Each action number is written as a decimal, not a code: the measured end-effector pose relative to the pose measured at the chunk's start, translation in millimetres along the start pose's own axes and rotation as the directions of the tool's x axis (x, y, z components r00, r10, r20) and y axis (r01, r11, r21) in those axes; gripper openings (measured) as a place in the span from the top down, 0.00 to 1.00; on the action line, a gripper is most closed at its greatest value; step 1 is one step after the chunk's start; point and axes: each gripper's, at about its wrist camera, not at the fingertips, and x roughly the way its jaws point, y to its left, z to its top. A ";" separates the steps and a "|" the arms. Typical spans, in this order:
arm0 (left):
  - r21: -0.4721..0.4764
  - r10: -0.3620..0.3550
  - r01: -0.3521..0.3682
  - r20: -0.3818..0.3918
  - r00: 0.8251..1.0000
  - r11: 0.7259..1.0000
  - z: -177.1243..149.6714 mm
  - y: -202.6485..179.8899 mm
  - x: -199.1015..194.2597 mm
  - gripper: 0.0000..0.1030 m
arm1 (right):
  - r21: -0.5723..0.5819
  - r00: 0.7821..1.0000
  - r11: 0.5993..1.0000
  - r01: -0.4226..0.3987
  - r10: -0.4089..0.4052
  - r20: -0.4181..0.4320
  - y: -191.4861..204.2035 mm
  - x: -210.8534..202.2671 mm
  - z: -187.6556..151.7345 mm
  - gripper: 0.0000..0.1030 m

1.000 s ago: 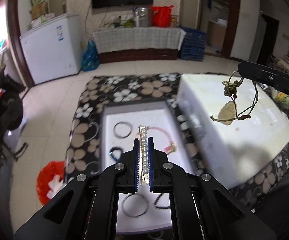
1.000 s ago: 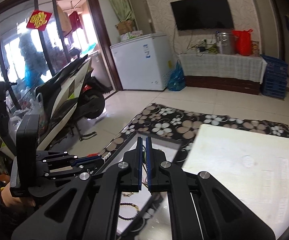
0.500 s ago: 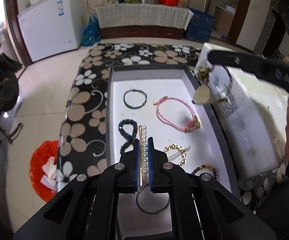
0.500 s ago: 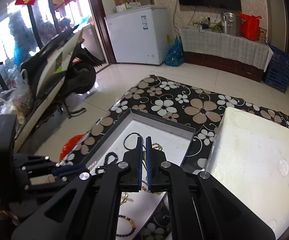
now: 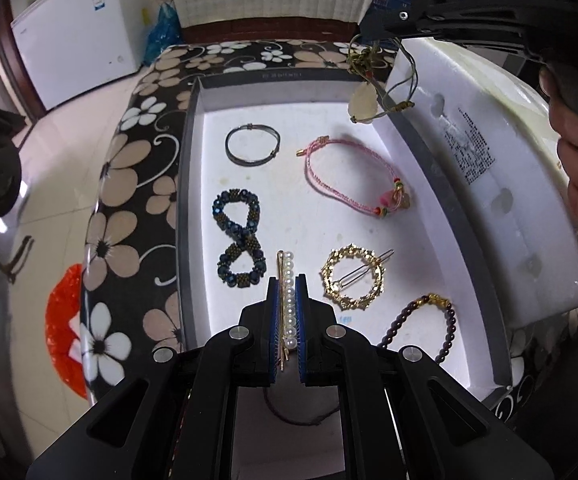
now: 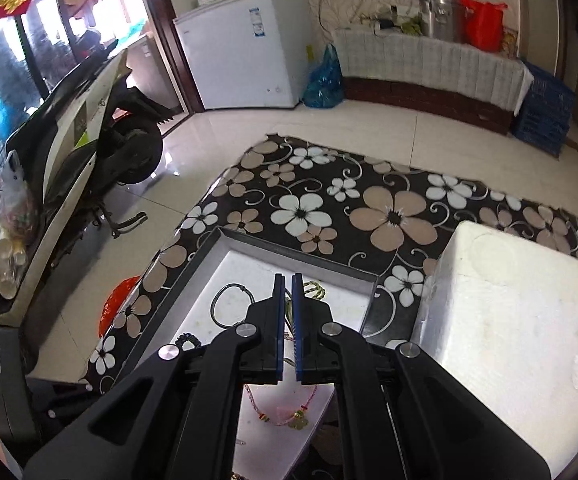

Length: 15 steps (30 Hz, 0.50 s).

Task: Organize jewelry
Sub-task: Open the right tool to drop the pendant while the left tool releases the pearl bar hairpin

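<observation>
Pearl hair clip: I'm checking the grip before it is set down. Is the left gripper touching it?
Touching. The left wrist view shows the pearl hair clip pinched between both blue pads of the shut left gripper.

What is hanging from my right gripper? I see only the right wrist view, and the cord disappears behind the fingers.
Observer: The right gripper is shut on an olive knotted cord, and a pale pendant dangles below it.
Operator: Where does the pendant hang?
Observer: Over the far right corner of the tray, and it does not appear to be resting on it yet.
Operator: And the left gripper?
Observer: The left gripper is shut on a pearl hair clip. It is near the tray's front, between the blue beaded bracelet and the gold wreath clip.
</observation>
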 end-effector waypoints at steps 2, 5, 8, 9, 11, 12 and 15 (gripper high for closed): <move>-0.002 -0.002 0.002 -0.004 1.000 1.000 -0.3 0.9 1.5 0.92 | 0.019 1.000 1.000 -0.001 0.002 -0.009 -2.9 2.8 1.2 0.97; -0.004 -0.006 0.006 -0.008 1.000 1.000 1.5 1.0 4.2 0.92 | 0.035 1.000 0.999 -0.010 0.011 -0.019 -5.4 5.1 2.7 0.97; 0.006 -0.004 0.004 -0.022 1.000 1.000 1.6 -2.0 6.9 0.92 | 0.045 1.000 0.999 -0.015 0.016 -0.026 -7.0 5.9 2.6 0.96; 0.010 -0.001 0.002 -0.024 1.000 1.000 1.8 -3.4 6.6 0.92 | 0.044 1.000 0.999 -0.018 0.019 -0.025 -6.8 5.1 2.6 0.96; 0.013 0.005 -0.005 -0.028 1.000 1.000 1.7 -3.6 7.1 0.92 | 0.040 1.000 0.999 -0.016 0.017 -0.021 -5.7 4.5 3.0 0.95; 0.013 0.004 -0.003 -0.028 1.000 1.000 1.4 -3.6 6.2 0.89 | 0.036 1.000 0.999 -0.015 0.016 -0.019 -4.6 3.8 3.0 0.90; 0.007 0.014 -0.014 -0.022 1.000 1.000 3.2 -3.1 4.9 0.55 | 0.036 1.000 0.999 -0.014 0.014 0.002 -3.7 -0.2 2.6 0.63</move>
